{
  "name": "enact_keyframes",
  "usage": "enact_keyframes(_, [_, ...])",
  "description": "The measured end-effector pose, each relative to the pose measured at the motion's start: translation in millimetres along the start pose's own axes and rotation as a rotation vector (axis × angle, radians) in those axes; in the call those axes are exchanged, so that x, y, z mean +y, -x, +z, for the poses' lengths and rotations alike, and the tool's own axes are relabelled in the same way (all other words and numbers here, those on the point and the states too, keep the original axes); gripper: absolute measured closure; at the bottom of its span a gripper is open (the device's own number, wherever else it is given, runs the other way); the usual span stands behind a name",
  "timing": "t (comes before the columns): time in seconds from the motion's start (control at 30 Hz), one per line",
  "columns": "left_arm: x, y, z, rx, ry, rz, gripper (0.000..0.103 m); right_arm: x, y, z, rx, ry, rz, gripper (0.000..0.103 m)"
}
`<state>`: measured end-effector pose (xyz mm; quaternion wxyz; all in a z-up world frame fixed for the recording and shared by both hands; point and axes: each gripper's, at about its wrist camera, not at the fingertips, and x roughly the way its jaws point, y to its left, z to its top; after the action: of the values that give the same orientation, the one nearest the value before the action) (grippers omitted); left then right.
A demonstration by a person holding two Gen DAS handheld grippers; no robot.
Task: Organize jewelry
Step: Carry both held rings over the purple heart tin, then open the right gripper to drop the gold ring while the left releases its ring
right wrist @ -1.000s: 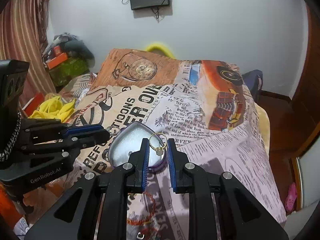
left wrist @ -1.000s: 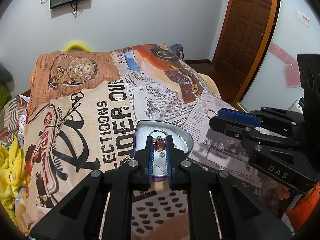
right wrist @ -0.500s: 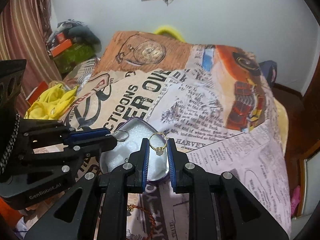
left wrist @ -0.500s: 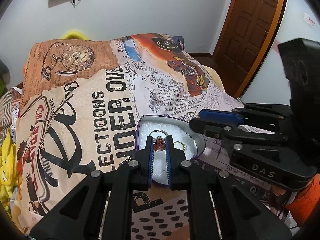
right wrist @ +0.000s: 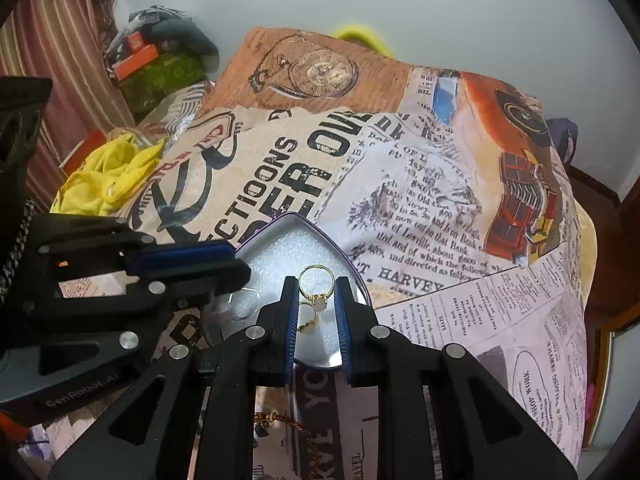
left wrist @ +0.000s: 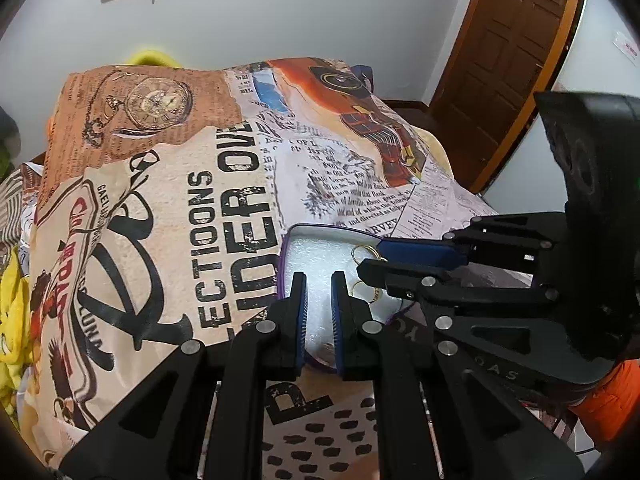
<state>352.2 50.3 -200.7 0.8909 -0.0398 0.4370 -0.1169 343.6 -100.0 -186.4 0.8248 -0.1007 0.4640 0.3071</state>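
Note:
A heart-shaped tin (left wrist: 320,246) (right wrist: 288,248) lined with white foam lies on the printed bedspread. My left gripper (left wrist: 320,280) hovers over its near end, jaws almost together with only foam showing in the gap. In the right wrist view the left gripper (right wrist: 240,266) reaches in from the left, and a faint pale ring shape (right wrist: 242,304) seems to lie on the foam below its tips. My right gripper (right wrist: 316,286) (left wrist: 372,258) is shut on a gold ring (right wrist: 316,278) (left wrist: 362,251) just above the foam. A second gold ring (right wrist: 306,322) (left wrist: 368,292) rests in the tin beneath.
A gold chain (right wrist: 280,424) lies on the bedspread just in front of the tin. Yellow cloth (right wrist: 108,176) is bunched at the bed's left side. A brown door (left wrist: 512,60) stands at the far right, beyond the bed's edge.
Both grippers have come down and closed in over the tin. The red-stone ring that sat between my left fingertips no longer shows there. The right gripper still carries its gold ring.

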Motion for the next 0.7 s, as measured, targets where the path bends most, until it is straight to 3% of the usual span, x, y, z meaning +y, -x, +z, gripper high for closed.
enact_keyframes(0.7, [-7,29,-6,-0.031,-0.027,0.042,0.093,16,4,5,0.042,0.027,-0.021,0.087])
